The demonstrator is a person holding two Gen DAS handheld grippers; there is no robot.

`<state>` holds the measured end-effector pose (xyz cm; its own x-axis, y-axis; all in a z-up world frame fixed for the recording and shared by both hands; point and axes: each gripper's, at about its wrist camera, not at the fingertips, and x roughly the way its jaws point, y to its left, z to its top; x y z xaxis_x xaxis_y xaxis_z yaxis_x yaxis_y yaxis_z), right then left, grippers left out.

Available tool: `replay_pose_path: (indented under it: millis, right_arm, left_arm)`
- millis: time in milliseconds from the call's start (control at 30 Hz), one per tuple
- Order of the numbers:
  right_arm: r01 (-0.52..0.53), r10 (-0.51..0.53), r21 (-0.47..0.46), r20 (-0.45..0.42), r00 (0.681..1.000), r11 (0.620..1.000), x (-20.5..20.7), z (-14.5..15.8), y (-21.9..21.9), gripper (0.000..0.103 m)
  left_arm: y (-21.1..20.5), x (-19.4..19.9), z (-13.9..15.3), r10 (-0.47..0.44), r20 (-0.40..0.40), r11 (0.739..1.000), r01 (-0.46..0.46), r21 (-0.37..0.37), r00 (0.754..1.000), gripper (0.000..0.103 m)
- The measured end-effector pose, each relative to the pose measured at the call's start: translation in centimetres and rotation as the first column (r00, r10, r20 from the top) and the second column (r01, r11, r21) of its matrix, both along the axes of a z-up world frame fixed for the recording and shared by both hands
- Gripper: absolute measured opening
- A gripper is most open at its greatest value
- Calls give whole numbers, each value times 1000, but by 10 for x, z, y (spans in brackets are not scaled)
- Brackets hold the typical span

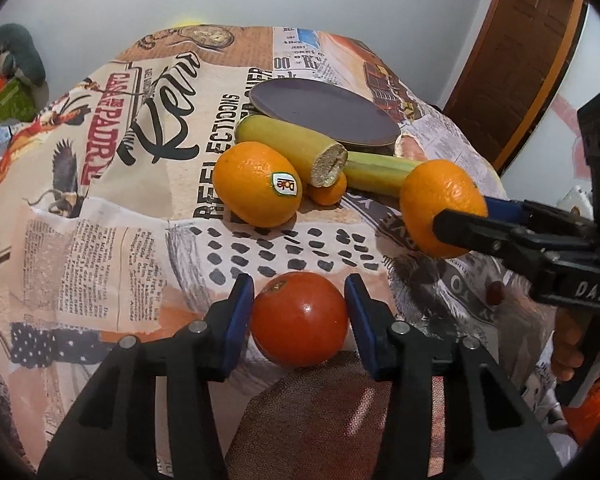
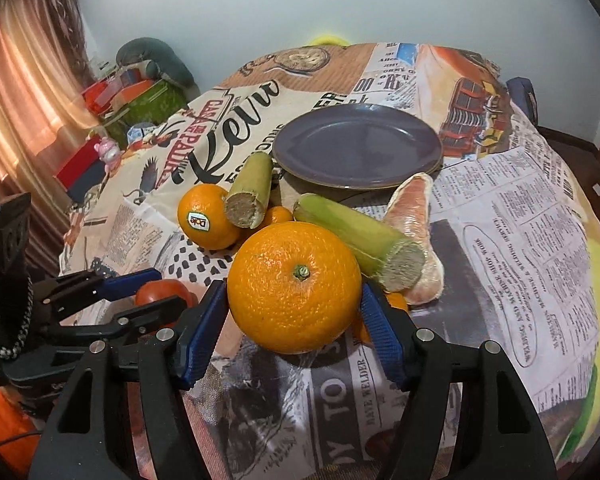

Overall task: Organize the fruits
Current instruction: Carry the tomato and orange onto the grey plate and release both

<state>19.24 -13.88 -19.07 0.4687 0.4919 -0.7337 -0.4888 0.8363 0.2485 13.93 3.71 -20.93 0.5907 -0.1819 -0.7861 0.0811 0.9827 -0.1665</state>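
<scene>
Both tongs grip fruit above the desk [image 2: 520, 220]: left tongs [image 1: 300, 312] hold a tomato [image 1: 300, 320], right tongs [image 2: 294, 304] an orange [image 2: 294, 286]. Next, seemingly, both go onto the empty plate [image 2: 356, 148] beyond.

"Dole" sticker [image 1: 286, 186] on orange [image 1: 256, 184]; "Kew" on tablecloth [image 1: 100, 216]; "DAS" on right gripper [image 1: 460, 226].

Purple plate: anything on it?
Nothing on the purple plate where visible. In the left wrist view a green stalk piece covers its near rim, so that edge is unseen.
</scene>
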Motion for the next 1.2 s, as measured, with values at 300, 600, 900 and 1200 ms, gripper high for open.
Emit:
replay_pose_path:
  millis: [300,600,900,1200]
  right_arm:
    - [21,-22,19,46,999,1000,-5,15,-9,64]
    - [50,-53,28,126,991,998,6,40,-19,64]
    - [91,-99,45,214,972,995,29,66,-29,64]
    - [135,-147,62,265,953,989,62,82,-35,64]
  left_arm:
    - [8,0,15,47,25,999,-47,3,999,44]
    - [22,10,66,92,163,995,-96,20,982,44]
    - [26,40,104,105,260,993,-116,30,960,44]
    - [27,80,123,102,296,994,-110,12,950,44]
